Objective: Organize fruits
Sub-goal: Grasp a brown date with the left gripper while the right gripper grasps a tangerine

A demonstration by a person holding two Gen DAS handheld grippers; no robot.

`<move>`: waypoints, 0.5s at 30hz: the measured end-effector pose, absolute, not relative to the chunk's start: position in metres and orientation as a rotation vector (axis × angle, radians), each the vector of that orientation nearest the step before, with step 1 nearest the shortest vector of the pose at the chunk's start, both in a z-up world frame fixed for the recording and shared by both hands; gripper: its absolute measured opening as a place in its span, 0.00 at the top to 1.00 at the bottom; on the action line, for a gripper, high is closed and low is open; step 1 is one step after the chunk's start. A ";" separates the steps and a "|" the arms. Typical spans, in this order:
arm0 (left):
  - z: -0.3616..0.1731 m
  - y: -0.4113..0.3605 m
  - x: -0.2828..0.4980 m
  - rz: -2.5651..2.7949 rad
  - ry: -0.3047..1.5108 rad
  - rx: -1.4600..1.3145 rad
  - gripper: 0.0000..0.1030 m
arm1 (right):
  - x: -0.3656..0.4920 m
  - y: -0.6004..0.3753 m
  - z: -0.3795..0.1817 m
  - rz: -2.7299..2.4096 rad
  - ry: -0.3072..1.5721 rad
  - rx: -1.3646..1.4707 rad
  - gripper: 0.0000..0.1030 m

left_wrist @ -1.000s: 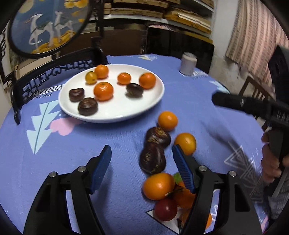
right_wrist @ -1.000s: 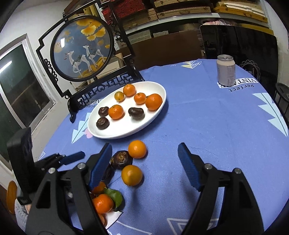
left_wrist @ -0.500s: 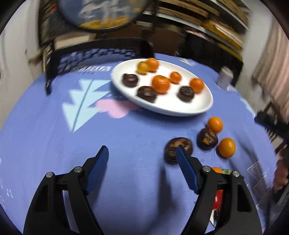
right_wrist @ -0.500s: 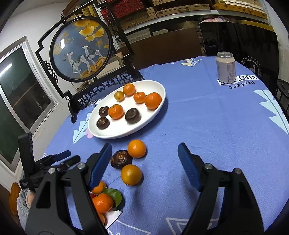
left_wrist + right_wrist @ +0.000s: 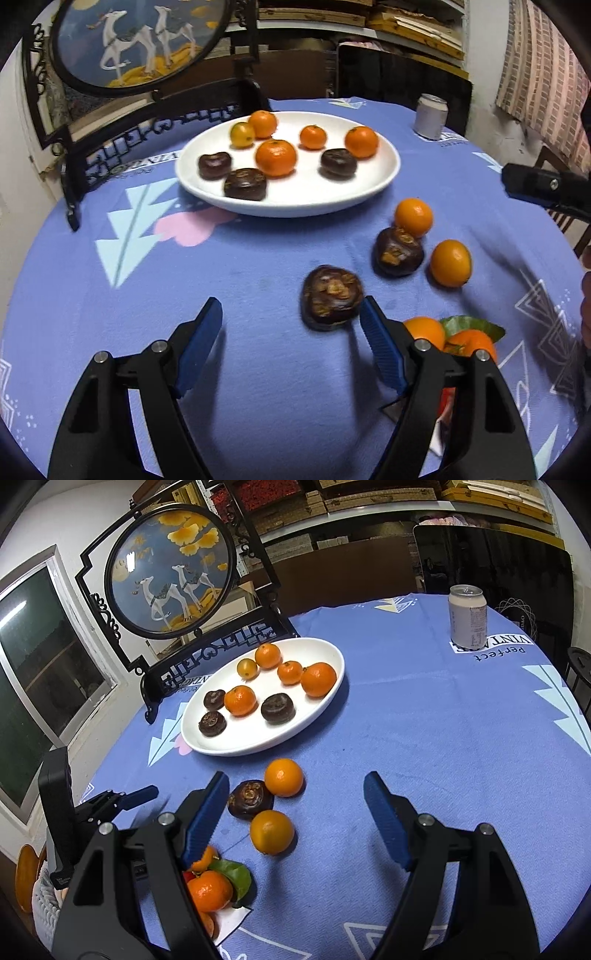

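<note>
A white plate [image 5: 288, 210] [image 5: 258, 746] holds several oranges and three dark brown fruits. On the blue cloth in front of it lie two loose oranges [image 5: 413, 217] [image 5: 283, 777] and a dark fruit [image 5: 399, 251] [image 5: 250, 799]. A second dark fruit [image 5: 330, 297] lies apart, just beyond the right fingertip of my left gripper [image 5: 291, 314], which is open with only cloth between its pads. My right gripper [image 5: 295, 786] hovers open above the loose fruits. A pile of oranges with a green leaf [image 5: 469, 339] [image 5: 210, 890] sits near the front.
A drink can [image 5: 430, 116] [image 5: 468, 616] stands at the back right of the round table. A round painted screen on a black stand [image 5: 136, 40] [image 5: 170, 568] rises behind the plate. A hand [image 5: 585, 295] shows at the right edge.
One dark fruit has come away from the loose cluster and lies alone by the left gripper's right finger. The left gripper swung left, then back, jaws slightly wider. The right gripper kept still.
</note>
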State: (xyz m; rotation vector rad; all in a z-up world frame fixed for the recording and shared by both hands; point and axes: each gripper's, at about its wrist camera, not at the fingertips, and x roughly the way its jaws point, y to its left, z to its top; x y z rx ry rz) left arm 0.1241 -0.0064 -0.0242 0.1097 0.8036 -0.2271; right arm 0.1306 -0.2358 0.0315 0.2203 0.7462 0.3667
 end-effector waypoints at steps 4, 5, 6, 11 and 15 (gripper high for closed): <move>-0.029 -0.018 0.132 -0.230 0.815 0.150 0.25 | 0.132 -0.234 0.029 0.370 0.757 0.221 0.25; -0.030 -0.018 0.134 -0.225 0.815 0.149 0.25 | 0.132 -0.234 0.030 0.370 0.756 0.221 0.25; -0.031 -0.016 0.137 -0.226 0.825 0.137 0.25 | 0.132 -0.235 0.030 0.370 0.755 0.223 0.25; -0.032 0.005 0.140 -0.142 0.830 0.124 0.23 | 0.132 -0.238 0.030 0.369 0.755 0.237 0.23; -0.027 0.036 0.140 -0.066 0.827 0.037 0.23 | 0.130 -0.235 0.031 0.378 0.752 0.226 0.23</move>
